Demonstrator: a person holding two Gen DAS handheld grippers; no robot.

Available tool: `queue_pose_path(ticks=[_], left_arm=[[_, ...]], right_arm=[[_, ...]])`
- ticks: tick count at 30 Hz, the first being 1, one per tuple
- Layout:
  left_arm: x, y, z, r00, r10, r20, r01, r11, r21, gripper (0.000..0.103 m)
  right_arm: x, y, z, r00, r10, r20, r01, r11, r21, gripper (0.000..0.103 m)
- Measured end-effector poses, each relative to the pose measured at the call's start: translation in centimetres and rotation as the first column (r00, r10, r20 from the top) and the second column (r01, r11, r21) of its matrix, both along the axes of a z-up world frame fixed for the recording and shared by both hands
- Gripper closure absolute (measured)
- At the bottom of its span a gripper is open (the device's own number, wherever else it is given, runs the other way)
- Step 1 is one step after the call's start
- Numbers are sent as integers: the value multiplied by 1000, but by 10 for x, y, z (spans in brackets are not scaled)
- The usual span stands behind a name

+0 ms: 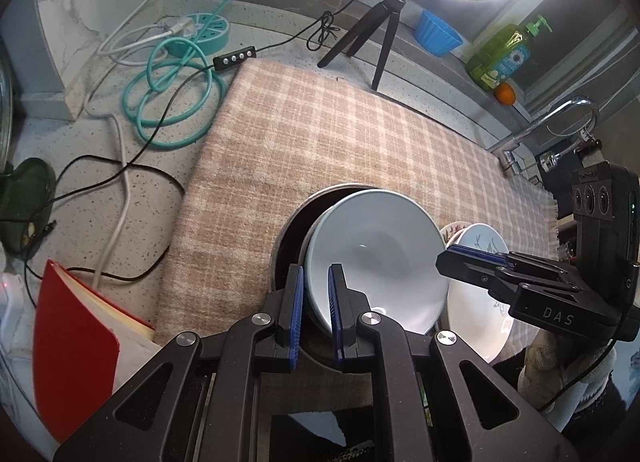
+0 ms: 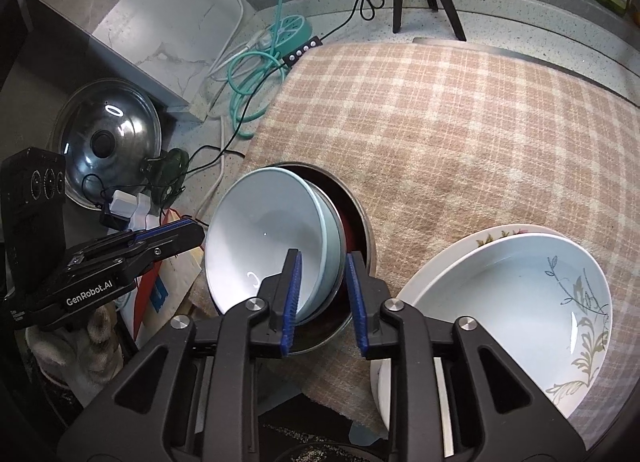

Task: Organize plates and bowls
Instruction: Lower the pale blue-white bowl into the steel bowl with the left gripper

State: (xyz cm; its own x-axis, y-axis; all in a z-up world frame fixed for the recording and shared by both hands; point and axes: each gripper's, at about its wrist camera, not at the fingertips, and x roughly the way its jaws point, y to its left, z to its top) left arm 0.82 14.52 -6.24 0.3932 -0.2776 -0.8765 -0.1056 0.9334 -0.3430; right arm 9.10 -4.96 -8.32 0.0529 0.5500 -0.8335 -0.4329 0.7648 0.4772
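Observation:
A pale blue bowl [image 1: 380, 258] leans tilted inside a steel bowl [image 1: 288, 230] on the plaid cloth. My left gripper [image 1: 317, 286] straddles the blue bowl's near rim, fingers close around it. In the right wrist view the same blue bowl [image 2: 264, 238] rests in the steel bowl [image 2: 360, 230]. My right gripper [image 2: 324, 282] is open, with the blue bowl's right rim and the steel rim between its fingers. A floral white bowl [image 2: 520, 302] sits on a white plate [image 2: 424, 286] at the right.
Plaid cloth [image 1: 320, 142] covers the counter. Teal cable [image 1: 172, 102], power strip [image 1: 208, 28], tripod [image 1: 380, 30] and ring light behind. Red book [image 1: 72, 342] at left. Pot lid [image 2: 108, 142]. Faucet [image 1: 560, 118], blue cup [image 1: 436, 34], soap bottle [image 1: 504, 54].

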Motion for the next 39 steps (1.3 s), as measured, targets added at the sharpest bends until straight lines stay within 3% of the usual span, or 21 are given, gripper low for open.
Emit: queue_pose_path(ticks=[6, 12, 30, 39], left_arm=[[-5, 12, 2, 997, 62, 37, -63, 998, 9, 92], [-10, 22, -10, 993, 113, 18, -112, 993, -35, 92], [-15, 19, -34, 997, 76, -31, -78, 995, -54, 92], [-8, 15, -41, 997, 60, -40, -62, 996, -57, 94]], right_arm=[[3, -21, 4, 998, -55, 1, 55, 998, 26, 78], [7, -35, -8, 995, -96, -35, 97, 995, 27, 78], [2, -24, -37, 992, -84, -97, 85, 996, 8, 78], [3, -17, -42, 991, -67, -116, 70, 997, 23, 91]])
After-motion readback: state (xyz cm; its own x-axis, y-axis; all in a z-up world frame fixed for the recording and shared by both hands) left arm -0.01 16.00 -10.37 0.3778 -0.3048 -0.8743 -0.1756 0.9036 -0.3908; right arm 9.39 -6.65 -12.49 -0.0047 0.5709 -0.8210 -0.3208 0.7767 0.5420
